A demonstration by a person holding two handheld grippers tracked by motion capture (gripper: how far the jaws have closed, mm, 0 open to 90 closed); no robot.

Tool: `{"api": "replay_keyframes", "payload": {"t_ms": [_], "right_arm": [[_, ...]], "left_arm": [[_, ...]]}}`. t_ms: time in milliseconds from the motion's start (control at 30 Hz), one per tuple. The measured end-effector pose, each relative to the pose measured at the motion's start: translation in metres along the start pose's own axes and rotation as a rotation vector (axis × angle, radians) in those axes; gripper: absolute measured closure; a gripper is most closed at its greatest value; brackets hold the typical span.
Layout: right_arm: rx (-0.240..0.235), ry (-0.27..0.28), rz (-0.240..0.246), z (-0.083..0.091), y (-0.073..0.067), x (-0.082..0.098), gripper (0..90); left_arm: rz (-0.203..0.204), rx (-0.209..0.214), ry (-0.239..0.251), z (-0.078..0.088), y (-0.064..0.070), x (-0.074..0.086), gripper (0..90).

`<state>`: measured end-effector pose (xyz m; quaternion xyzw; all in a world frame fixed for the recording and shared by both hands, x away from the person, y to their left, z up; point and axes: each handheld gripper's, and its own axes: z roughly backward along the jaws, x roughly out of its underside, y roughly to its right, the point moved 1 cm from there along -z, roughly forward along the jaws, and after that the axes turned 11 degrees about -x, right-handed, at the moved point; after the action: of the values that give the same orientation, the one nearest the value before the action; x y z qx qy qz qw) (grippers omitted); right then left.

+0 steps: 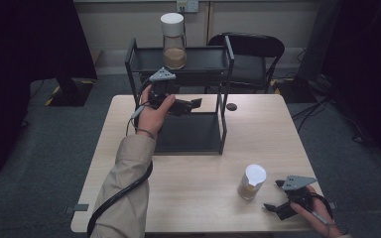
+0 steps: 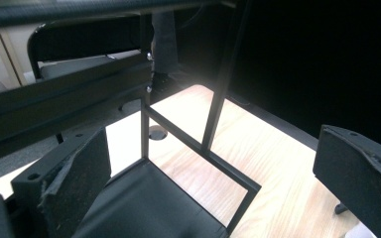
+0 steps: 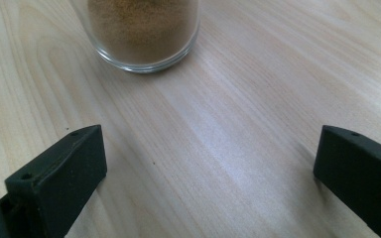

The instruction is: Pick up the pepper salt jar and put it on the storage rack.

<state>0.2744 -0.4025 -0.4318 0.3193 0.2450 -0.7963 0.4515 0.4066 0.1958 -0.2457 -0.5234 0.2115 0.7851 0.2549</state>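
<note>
**One jar shelved, one waiting by my right claw**

My right claw (image 1: pixel 278 196) rests low on the bench (image 1: pixel 198 208) near the front right corner, jaws spread wide with nothing between them. Just ahead of it stands the near jar (image 1: pixel 251 181), upright, white lid on, brown powder filling its lower half. In the right gripper view its glass base (image 3: pixel 144 34) sits apart from both jaws, with bare wood between. I judge this is the next thing to pick up: the claw is already aimed at it and open wide enough to take its body, so a short push forward should bring the jaws to either side.

My left claw (image 1: pixel 191 104) is up at the black rack (image 1: pixel 225 99), held level between its two shelves, also wide open and holding nothing. In the left gripper view the lower shelf (image 2: pixel 144 208) lies below the jaws and a thin upright post (image 2: pixel 222 84) rises beyond them. On the top shelf stands a second jar (image 1: pixel 173 42) of the same kind, upright near the middle, leaving room beside it.

I would guess the near jar belongs on the rack too. The risk is the smooth glass: too high a grip near the lid could tip it.
</note>
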Motion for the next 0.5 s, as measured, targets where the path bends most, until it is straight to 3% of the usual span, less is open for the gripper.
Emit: {"api": "replay_keyframes", "payload": {"t_ms": [500], "right_arm": [[0.0,0.0,0.0,0.0,0.0,0.0,0.0]], "left_arm": [[0.002,0.039,-0.022,-0.013,0.003,0.03,0.9]]}}
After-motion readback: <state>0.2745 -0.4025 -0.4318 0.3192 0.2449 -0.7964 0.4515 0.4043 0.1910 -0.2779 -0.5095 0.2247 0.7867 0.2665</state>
